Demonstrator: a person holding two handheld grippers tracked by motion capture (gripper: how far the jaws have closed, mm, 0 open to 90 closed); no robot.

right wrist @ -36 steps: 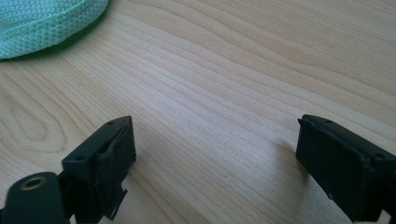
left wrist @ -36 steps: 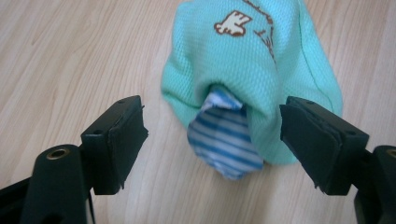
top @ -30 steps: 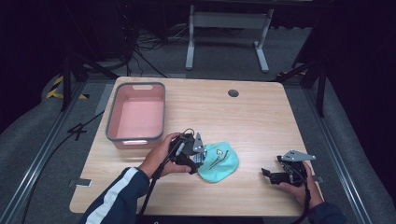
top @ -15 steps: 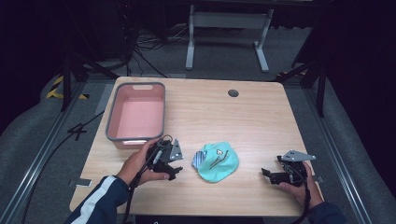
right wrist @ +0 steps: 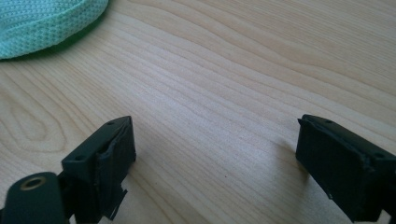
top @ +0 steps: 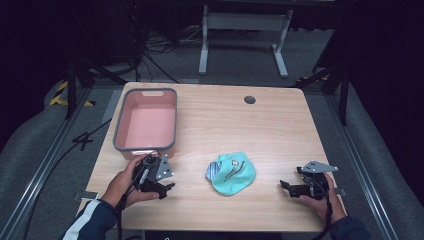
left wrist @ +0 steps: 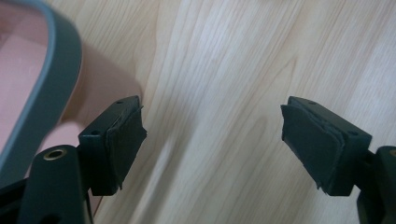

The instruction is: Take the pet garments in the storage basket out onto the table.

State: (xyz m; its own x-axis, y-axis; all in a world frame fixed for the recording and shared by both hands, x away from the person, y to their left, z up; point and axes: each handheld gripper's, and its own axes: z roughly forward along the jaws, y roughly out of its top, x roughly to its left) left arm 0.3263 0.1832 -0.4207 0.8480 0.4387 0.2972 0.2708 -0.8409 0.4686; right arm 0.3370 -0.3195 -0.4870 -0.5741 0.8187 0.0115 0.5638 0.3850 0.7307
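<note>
A mint-green knitted cap (top: 231, 173) lies on the wooden table (top: 260, 130) near its front, between the two hands. My left gripper (top: 165, 188) rests on the table to the cap's left, just in front of the pink tub (top: 146, 125). Its jaws stand open over bare wood (left wrist: 212, 135), and the tub's grey rim (left wrist: 49, 79) sits close at the left. My right gripper (top: 286, 186) is at the front right, open and holding nothing (right wrist: 215, 154). The cap's edge (right wrist: 42, 21) lies beyond it at the upper left.
A dark round hole (top: 249, 99) sits in the table near the back edge. Behind the table stands a grey metal frame (top: 245, 30) on the floor, with cables to its left. Rails run along both sides of the table.
My left gripper has drawn away from the cap, moving left and toward the front, and ends beside the tub. The cap stays on the table. The right gripper has not moved.
</note>
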